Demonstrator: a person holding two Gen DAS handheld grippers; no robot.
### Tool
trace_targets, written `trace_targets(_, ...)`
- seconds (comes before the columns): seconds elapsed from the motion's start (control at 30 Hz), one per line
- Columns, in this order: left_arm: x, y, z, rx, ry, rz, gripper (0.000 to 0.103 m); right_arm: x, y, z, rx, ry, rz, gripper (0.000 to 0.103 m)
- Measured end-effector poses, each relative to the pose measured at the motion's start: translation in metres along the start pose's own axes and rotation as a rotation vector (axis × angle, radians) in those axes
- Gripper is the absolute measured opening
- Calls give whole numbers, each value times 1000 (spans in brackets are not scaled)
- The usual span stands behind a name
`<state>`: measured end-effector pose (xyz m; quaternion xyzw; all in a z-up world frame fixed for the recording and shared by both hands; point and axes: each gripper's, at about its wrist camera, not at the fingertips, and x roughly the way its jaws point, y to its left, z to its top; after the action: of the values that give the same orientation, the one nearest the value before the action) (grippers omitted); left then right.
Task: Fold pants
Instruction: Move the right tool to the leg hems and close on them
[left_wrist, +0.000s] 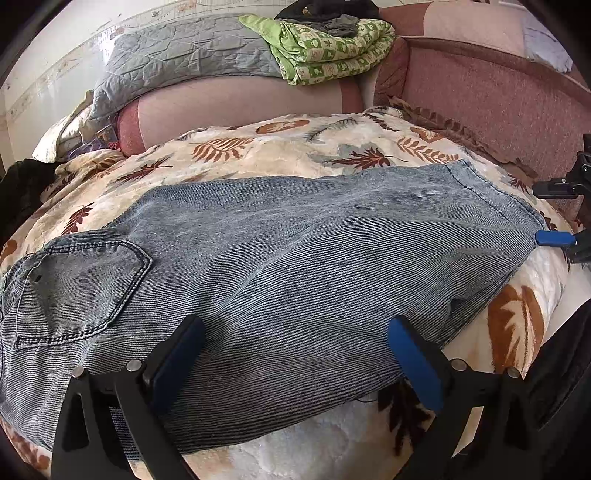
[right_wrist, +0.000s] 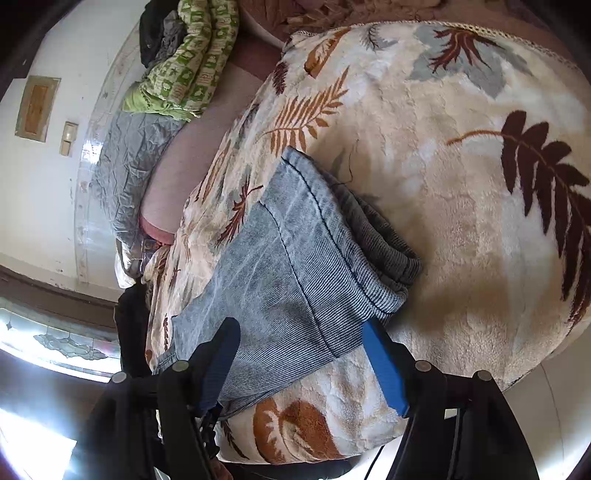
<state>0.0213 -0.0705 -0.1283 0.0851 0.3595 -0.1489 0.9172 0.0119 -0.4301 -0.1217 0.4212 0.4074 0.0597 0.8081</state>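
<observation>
Light blue jeans (left_wrist: 280, 251) lie folded lengthwise on a leaf-print blanket (left_wrist: 258, 147), back pocket (left_wrist: 85, 288) at the left, leg hems at the right. My left gripper (left_wrist: 295, 332) is open, its blue-padded fingers (left_wrist: 413, 362) spread just above the near edge of the thigh. My right gripper (right_wrist: 299, 347) is open over the hem end (right_wrist: 295, 258) of the legs, fingers either side of the near corner. In the left wrist view the right gripper's blue finger (left_wrist: 554, 238) touches the hem corner at the far right.
A pink sofa back (left_wrist: 498, 99) runs behind the blanket. A grey quilt (left_wrist: 177, 59) and a green patterned blanket (left_wrist: 325, 44) are piled on top of it. Dark clothing (left_wrist: 18, 192) lies at the left. The blanket's edge (right_wrist: 369, 424) drops off near me.
</observation>
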Motion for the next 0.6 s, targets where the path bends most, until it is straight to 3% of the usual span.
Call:
trace_targets(0.17,1,0,1,-11,5,-1,102,0,30,-8,-149,-25,15,73)
trace_targets(0.27,0,-1,-1,-13,-15,10,102,9,22,-5,-105,10,-48,76)
trace_targets(0.4,-6,-2,9,-13,30,22,102,10,6,3,-55,37,20,76)
trace_targets(0.53,-36,-8,26,-11,-70,51,102,-19,7,-2,-116,-84,137,76)
trace_targets(0.6,-41,-15,38,-6,-76,43,102,-32,-1,-3,-86,-142,173,77)
